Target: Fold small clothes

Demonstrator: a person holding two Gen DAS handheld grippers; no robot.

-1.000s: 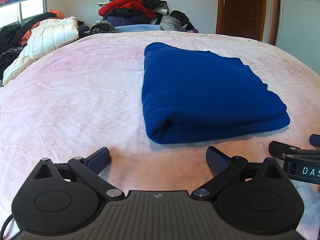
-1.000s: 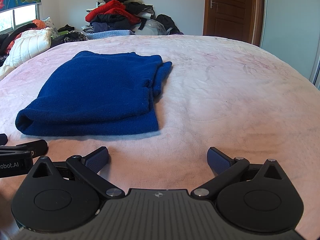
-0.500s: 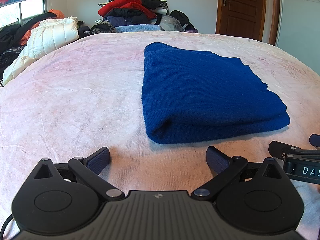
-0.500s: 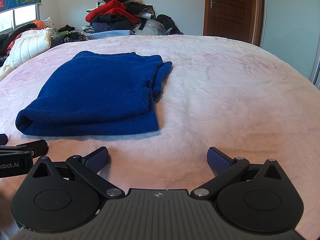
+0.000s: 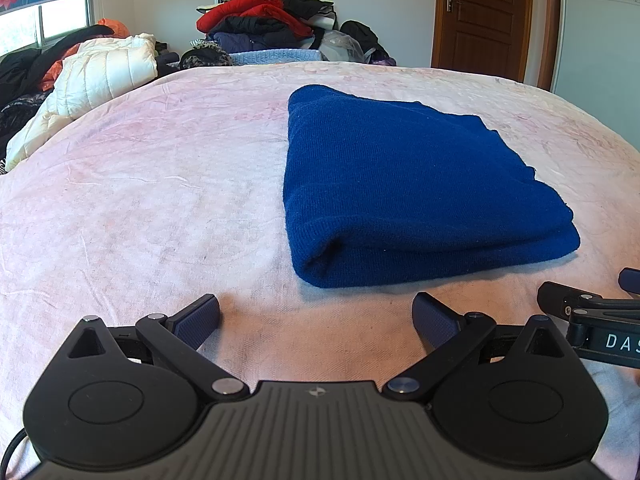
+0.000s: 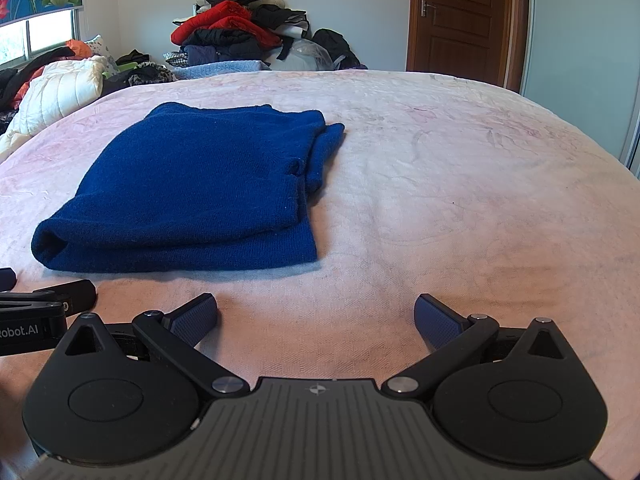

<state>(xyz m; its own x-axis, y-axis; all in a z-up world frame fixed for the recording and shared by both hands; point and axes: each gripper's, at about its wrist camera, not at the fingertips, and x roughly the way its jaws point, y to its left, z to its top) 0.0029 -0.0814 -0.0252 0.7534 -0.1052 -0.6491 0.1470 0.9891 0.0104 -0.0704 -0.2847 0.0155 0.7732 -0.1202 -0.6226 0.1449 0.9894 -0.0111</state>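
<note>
A dark blue knit garment lies folded in a flat rectangle on the pink bedspread. It also shows in the right wrist view, left of centre. My left gripper is open and empty, just short of the garment's near fold. My right gripper is open and empty, near the garment's right front corner, over bare bedspread. Each gripper's tip shows at the edge of the other's view.
A pile of red and dark clothes sits beyond the bed's far edge. A white puffer jacket and more clothes lie at the far left. A brown door stands at the back right.
</note>
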